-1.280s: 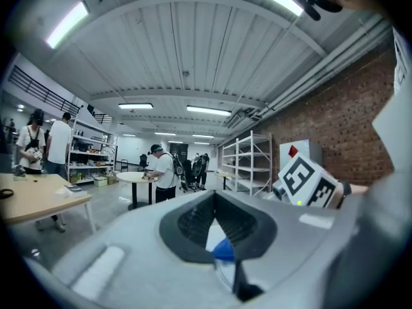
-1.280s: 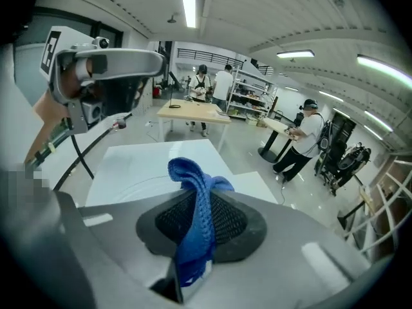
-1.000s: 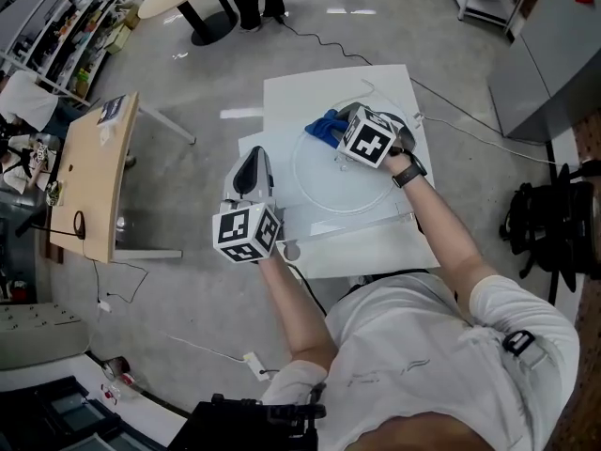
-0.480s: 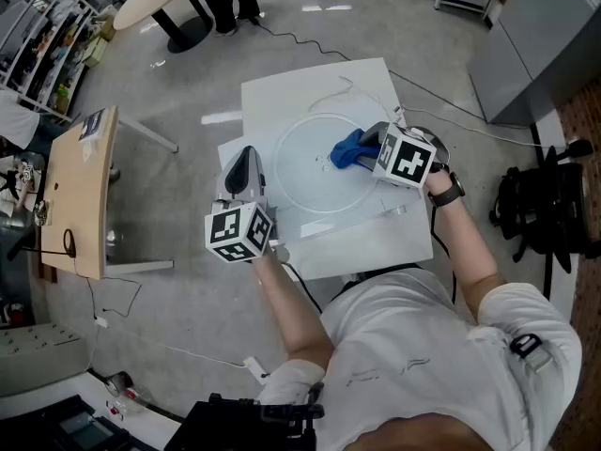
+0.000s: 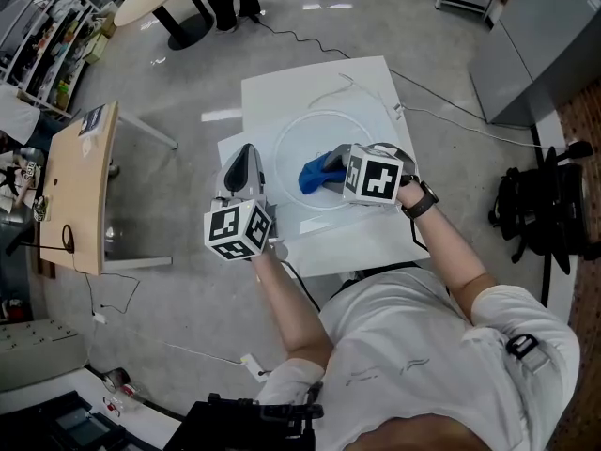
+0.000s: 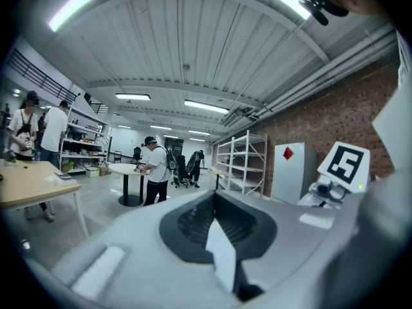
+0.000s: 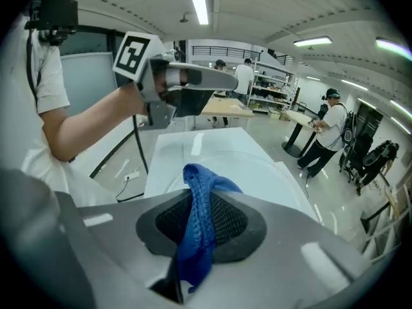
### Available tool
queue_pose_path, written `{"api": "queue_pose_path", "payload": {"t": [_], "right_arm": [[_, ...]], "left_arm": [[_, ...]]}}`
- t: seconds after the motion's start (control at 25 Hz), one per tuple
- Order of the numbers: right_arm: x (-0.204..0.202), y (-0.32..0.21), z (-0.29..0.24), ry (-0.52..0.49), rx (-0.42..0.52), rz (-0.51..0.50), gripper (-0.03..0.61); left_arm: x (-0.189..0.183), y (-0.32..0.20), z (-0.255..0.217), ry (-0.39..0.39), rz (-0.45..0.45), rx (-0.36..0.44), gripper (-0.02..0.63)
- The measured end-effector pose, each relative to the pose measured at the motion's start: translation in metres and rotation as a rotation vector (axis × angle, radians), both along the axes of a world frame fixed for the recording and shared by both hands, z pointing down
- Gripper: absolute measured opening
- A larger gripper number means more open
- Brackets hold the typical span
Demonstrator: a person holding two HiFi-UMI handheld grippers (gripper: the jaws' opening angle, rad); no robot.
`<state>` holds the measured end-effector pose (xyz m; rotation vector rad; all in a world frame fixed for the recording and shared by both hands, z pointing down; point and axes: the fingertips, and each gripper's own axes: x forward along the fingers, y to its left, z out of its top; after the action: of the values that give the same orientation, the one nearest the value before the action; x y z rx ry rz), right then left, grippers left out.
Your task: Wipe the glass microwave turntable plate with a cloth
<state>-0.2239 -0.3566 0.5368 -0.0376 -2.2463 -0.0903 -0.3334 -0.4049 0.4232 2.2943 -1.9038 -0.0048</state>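
Grey and empty, the left gripper (image 5: 246, 156) is holding its fingers together at the left edge of the white table (image 5: 300, 87). It is just beside the glass turntable plate (image 5: 315, 134), which is lying flat in the table's middle. Over the plate's near part, the right gripper (image 5: 331, 172) is clamping its fingers on a bunched blue cloth (image 5: 315, 175), which is spreading onto the glass.

A white short-sleeved T-shirt (image 5: 441, 365) fills five o'clock; a black wristwatch (image 5: 420, 199) sits at three o'clock.
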Motion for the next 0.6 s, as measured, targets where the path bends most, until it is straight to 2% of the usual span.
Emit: {"api": "queue_pose_path", "payload": {"t": [0.16, 0.28, 0.44, 0.6], "right_arm": [[-0.034, -0.036, -0.008, -0.079, 0.034, 0.063, 0.069], [-0.045, -0.069, -0.01, -0.067, 0.121, 0.106, 0.069], [-0.024, -0.109, -0.006, 0.008, 0.206, 0.192, 0.069], [0.015, -0.114, -0.005, 0.064, 0.187, 0.239, 0.069]], "left_arm": [[0.0, 0.002, -0.001, -0.003, -0.008, -0.007, 0.003], [-0.004, 0.008, -0.002, -0.009, -0.014, -0.006, 0.003], [-0.008, 0.01, -0.001, -0.007, -0.018, -0.005, 0.003], [-0.008, 0.009, 0.004, 0.002, -0.013, -0.009, 0.003]]}}
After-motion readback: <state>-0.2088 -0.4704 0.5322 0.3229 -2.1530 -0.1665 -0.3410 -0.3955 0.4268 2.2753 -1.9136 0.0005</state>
